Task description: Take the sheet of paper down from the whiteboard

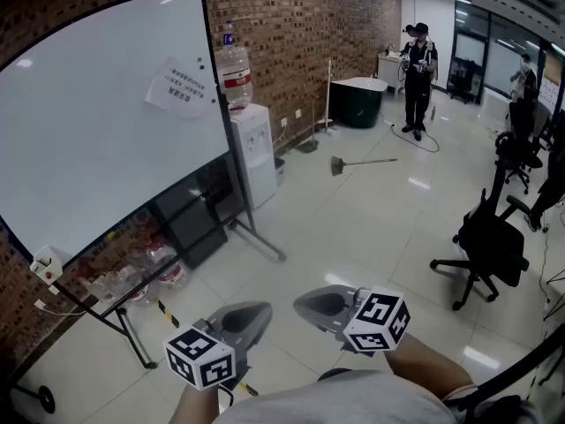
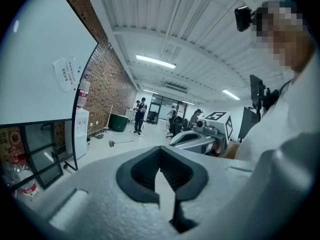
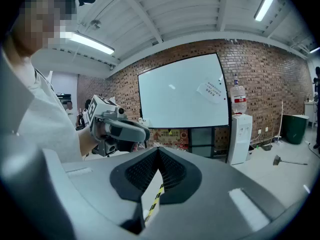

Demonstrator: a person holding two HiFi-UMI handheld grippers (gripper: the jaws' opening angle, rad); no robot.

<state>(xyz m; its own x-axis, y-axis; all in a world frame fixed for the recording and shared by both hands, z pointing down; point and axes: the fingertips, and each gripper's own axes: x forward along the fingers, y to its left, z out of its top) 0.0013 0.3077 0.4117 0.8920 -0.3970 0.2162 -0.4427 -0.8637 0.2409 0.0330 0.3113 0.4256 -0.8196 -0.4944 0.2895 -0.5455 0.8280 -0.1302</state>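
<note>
The whiteboard (image 1: 88, 122) is seen at the far left, and the sheet of paper (image 1: 181, 87) is fixed near its upper right corner, so nothing of the task is done yet. The sheet is white, printed with dark lines, tilted and slightly curled. The left gripper (image 2: 161, 176) and right gripper (image 3: 159, 171) are held near and low, pressed together on nothing; approach, grasp and pull are left.

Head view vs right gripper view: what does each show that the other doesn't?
Head view only: office chair on the open floor at right. Right gripper view only: ceiling light, and the right gripper with jaws shut on nothing. Both: whiteboard, paper on it, dispenser, broom, left gripper.
</note>
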